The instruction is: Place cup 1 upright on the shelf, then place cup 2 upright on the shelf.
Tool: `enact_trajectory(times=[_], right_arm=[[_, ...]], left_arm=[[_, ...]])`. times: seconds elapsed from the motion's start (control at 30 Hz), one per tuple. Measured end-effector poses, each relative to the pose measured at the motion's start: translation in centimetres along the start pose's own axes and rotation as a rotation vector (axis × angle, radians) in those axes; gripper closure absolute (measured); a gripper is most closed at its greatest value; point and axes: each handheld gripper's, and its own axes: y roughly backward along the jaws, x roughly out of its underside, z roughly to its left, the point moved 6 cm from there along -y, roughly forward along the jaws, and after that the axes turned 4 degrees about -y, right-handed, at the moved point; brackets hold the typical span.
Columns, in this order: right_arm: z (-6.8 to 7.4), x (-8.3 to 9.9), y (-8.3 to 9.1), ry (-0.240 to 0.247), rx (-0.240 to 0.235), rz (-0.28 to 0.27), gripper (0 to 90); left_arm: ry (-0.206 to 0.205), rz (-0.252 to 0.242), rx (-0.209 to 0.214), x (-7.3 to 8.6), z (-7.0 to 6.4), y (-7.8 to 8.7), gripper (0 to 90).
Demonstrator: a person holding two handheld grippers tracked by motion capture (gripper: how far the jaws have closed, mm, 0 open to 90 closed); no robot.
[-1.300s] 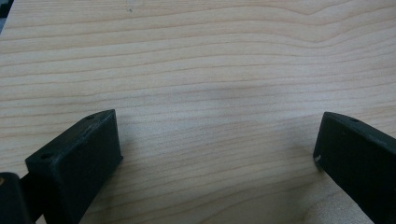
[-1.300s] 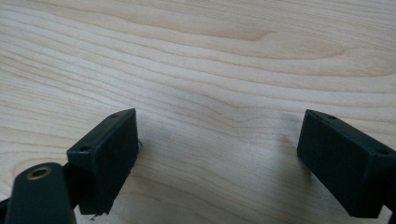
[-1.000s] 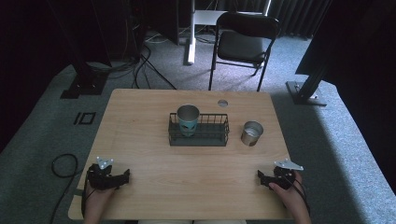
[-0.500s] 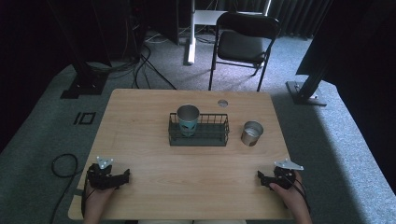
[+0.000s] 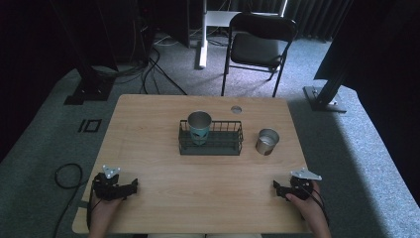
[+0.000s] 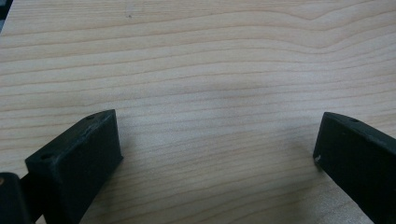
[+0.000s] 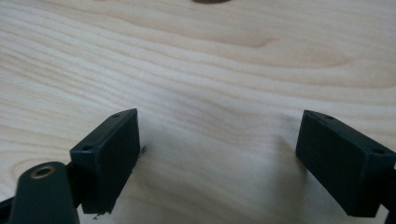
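Observation:
A black wire basket point(image 5: 211, 147) stands at the middle of the wooden table point(image 5: 148, 124). A metal cup with a teal body point(image 5: 199, 127) stands upright in the basket's left end. A second metal cup point(image 5: 267, 141) stands on the table just right of the basket. My left gripper point(image 5: 132, 186) rests near the front left corner, held by a hand. My right gripper point(image 5: 277, 188) rests near the front right edge. In the left gripper view the left gripper point(image 6: 217, 140) stands open over bare wood. The right gripper point(image 7: 219, 135) is open too, nothing between its jaws.
A round grommet hole point(image 5: 236, 109) lies in the table's far edge. A black folding chair point(image 5: 260, 44) stands behind the table. Cables point(image 5: 158, 74) run over the grey carpet at the left, and a dark stand base point(image 5: 324, 99) sits at the right.

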Motion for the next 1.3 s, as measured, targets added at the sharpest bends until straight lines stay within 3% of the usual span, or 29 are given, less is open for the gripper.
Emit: enact_trajectory(times=[0.2, 0.43, 1.3], right_arm=[[0.3, -0.3, -0.3, 0.010, -0.010, -0.001, 12.5], [0.5, -1.8, -0.2, -0.003, -0.026, -0.076, 12.5], [1.0, -6.2, 0.4, -0.022, -0.056, -0.172, 12.5]], left_arm=[[0.000, 0.000, 0.000, 0.0, 0.0, 0.0, 1.3], [0.000, 0.000, 0.000, 0.0, 0.0, 0.0, 1.3], [0.000, 0.000, 0.000, 0.0, 0.0, 0.0, 1.3]])
